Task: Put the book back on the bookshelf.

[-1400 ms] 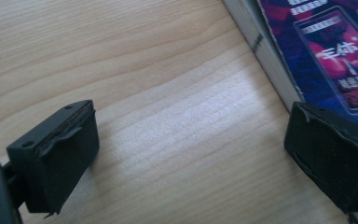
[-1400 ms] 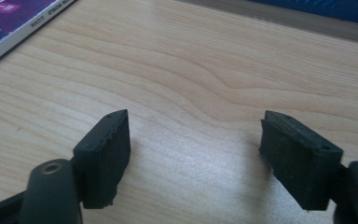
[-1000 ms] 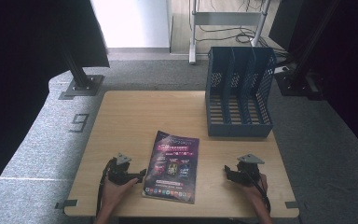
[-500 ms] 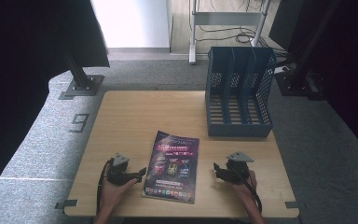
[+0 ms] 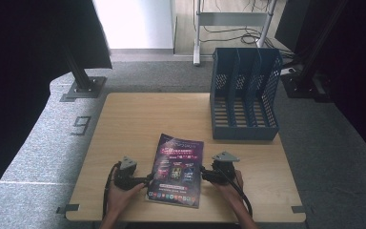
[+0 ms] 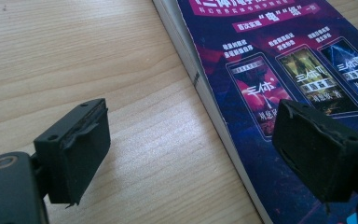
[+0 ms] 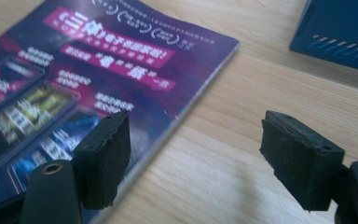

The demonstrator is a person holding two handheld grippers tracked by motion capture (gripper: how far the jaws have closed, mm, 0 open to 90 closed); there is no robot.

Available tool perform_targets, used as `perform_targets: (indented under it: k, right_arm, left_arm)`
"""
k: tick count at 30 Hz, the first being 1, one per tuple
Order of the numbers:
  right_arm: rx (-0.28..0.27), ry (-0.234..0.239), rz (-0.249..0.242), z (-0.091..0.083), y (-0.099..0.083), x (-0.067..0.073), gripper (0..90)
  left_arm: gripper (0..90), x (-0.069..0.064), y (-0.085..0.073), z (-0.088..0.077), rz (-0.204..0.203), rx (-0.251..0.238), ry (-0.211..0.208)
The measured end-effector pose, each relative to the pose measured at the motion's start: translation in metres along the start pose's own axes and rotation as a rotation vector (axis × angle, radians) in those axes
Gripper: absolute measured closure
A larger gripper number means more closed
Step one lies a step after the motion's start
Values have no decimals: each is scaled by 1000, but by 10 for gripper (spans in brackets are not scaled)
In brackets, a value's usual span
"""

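A purple magazine (image 5: 176,169) lies flat on the wooden table (image 5: 138,124), near the front edge. My left gripper (image 5: 145,182) is at the magazine's left edge, open; in the left gripper view its jaws straddle that edge (image 6: 205,88), one pad (image 6: 77,144) over bare wood, the other over the cover. My right gripper (image 5: 204,174) is at the magazine's right edge, open; in the right gripper view one pad (image 7: 105,156) hangs over the cover (image 7: 98,70), the other over the table. Nothing is held.
A blue slotted file holder (image 5: 244,93) stands at the table's back right; its corner (image 7: 340,28) is ahead of the right gripper. Grey carpet and metal stands surround the table.
The right gripper has slid left to the magazine's right edge. The left gripper has barely moved and the magazine lies where it was.
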State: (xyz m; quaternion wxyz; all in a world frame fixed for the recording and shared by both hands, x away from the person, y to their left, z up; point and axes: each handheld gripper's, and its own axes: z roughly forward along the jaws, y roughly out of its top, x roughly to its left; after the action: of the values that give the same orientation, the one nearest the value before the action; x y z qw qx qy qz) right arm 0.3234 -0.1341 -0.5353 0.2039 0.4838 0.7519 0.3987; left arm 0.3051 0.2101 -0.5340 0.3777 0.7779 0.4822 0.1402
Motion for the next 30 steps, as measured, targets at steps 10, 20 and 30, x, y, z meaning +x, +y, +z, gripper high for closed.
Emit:
perform_targets:
  k: [10,20,30]
  right_arm:
    - [33,15,1,19,3,9,222]
    - [52,32,14,28,1,13,211]
    - [62,87,-22,33,3,22,249]
  left_arm:
    - [132,0,3,1,17,-20,21]
    - [138,-10,8,6,48,-7,43]
    - [138,-21,17,5,63,-17,25]
